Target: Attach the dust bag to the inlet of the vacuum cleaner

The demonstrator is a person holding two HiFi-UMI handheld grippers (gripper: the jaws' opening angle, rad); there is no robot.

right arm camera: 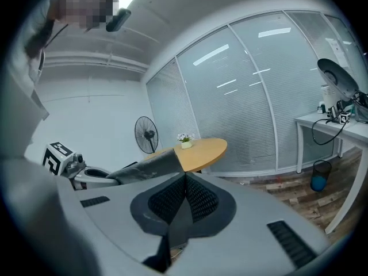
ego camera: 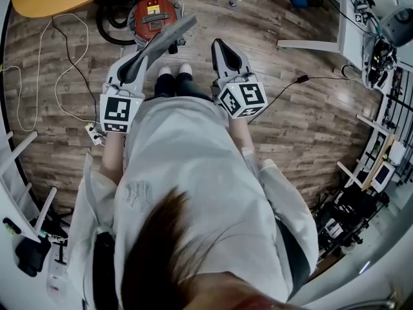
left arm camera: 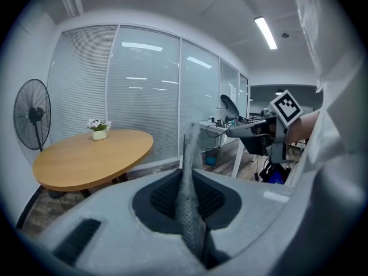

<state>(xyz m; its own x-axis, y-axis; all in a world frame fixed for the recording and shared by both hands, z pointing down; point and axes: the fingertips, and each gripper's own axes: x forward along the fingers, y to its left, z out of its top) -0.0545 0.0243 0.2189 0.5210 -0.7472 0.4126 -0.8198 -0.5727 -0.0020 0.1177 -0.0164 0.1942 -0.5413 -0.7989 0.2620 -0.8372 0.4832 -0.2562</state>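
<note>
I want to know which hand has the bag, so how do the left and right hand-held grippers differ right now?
The left hand-held gripper is shut on the grey dust bag; the right hand-held gripper is shut on nothing, its pads together. The dust bag juts from the left hand-held gripper toward the vacuum cleaner; nothing extends from the right hand-held gripper. Both point forward, side by side.

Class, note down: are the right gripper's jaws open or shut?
Shut. In the right gripper view, the right gripper shows its jaws meeting along one line, with nothing between them.
</note>
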